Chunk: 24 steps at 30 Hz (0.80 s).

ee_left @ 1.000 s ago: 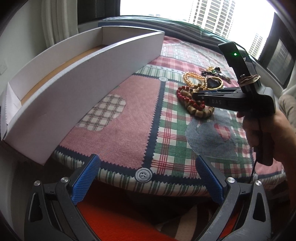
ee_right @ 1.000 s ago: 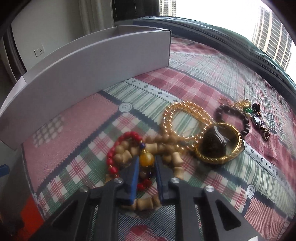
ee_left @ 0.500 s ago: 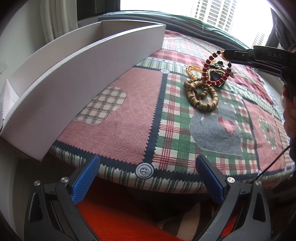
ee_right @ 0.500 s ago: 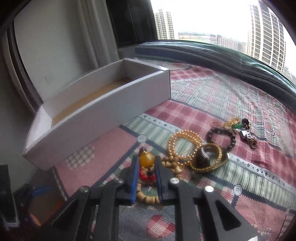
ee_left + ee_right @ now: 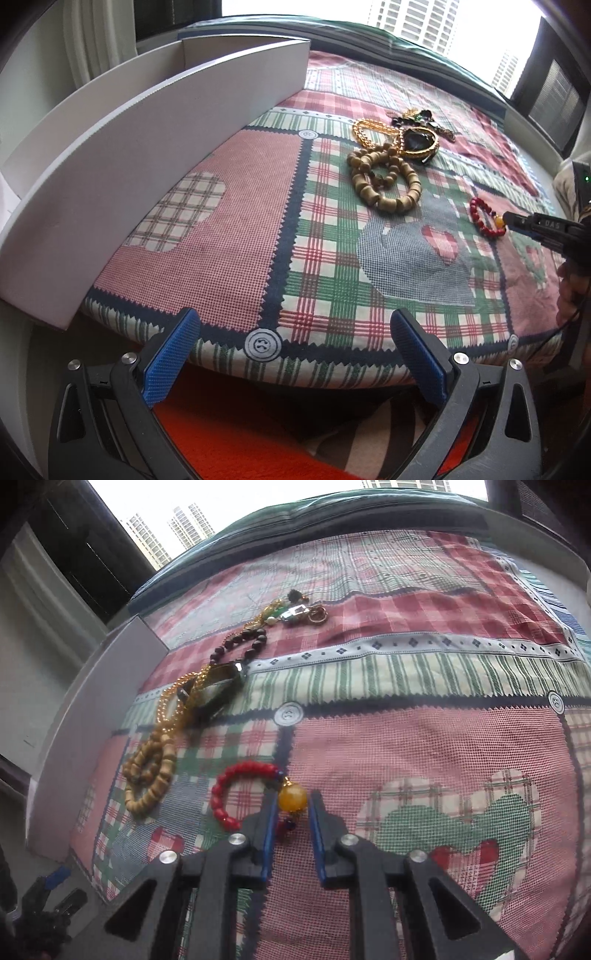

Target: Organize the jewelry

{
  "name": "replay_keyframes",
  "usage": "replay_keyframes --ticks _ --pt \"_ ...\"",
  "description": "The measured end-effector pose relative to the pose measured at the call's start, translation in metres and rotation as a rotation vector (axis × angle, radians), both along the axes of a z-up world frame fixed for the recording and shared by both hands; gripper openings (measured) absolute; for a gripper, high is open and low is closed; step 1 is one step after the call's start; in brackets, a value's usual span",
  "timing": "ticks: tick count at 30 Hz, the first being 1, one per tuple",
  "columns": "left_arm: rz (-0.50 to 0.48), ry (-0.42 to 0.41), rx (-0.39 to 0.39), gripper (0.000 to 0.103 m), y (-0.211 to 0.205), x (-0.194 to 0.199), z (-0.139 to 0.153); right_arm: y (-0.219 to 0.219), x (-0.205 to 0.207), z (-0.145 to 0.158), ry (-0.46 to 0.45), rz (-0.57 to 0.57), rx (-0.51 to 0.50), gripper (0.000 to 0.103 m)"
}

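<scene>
- Red bead bracelet (image 5: 236, 794) lay on patchwork quilt (image 5: 424, 760), apart from the other jewelry, amber bead (image 5: 292, 798) sitting between the pads of R gripper (image 5: 291, 808).
- R gripper: jaws looked a bit parted round the amber bead, narrow gaps showing either side; seemingly let go or only loosely closed, couldn't tell for sure. In L view, seen from the side at far right (image 5: 515, 221), tip at the bracelet (image 5: 485, 218).
- L gripper (image 5: 291, 332): wide apart, holding nothing, hung off near edge of quilt.
- Jewelry left in a heap near centre: wooden bead strand (image 5: 384, 181), gold bead string (image 5: 369, 129), gold bangle w/ dark stone (image 5: 417, 142), dark bead bracelet (image 5: 240, 646), small charms & clasp (image 5: 299, 611) at far end.
- White box (image 5: 147, 155) stood along L side of quilt, well apart from red bracelet; inside mostly hidden in these views, no jewelry visible in it.
- Progress, judged: early. One piece singled out onto open cloth, rest unsorted, prob. nothing boxed yet.
- Left to do: pull apart the tangled heap, sort or box each piece.
- Writing: "DAS" on body of R gripper in L view; nothing else legible. Button prints on quilt, no text.
</scene>
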<state>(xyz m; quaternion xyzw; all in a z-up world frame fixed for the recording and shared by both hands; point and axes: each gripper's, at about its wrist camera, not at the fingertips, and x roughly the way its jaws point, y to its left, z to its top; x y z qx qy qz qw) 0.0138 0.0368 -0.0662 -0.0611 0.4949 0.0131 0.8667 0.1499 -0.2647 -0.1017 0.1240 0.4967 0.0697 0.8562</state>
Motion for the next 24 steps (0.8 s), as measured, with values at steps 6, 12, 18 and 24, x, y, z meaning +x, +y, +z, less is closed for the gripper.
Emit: replay_keyframes --ticks 6,12,18,24 --pt "-0.048 -0.048 0.001 0.102 -0.005 0.028 0.01 -0.003 -0.026 0.007 -0.1 -0.036 -0.156 0.04" --pt "-0.091 -0.026 -0.11 0.102 -0.012 0.083 0.01 0.017 -0.064 0.011 -0.166 -0.025 -0.148 0.04" --pt "-0.162 0.094 -0.146 0.068 -0.038 0.147 -0.022 0.035 -0.095 0.015 -0.186 0.021 -0.169 0.04" --pt "-0.129 0.078 -0.147 0.014 -0.039 0.163 -0.022 0.04 -0.113 0.019 -0.203 0.04 -0.2 0.04"
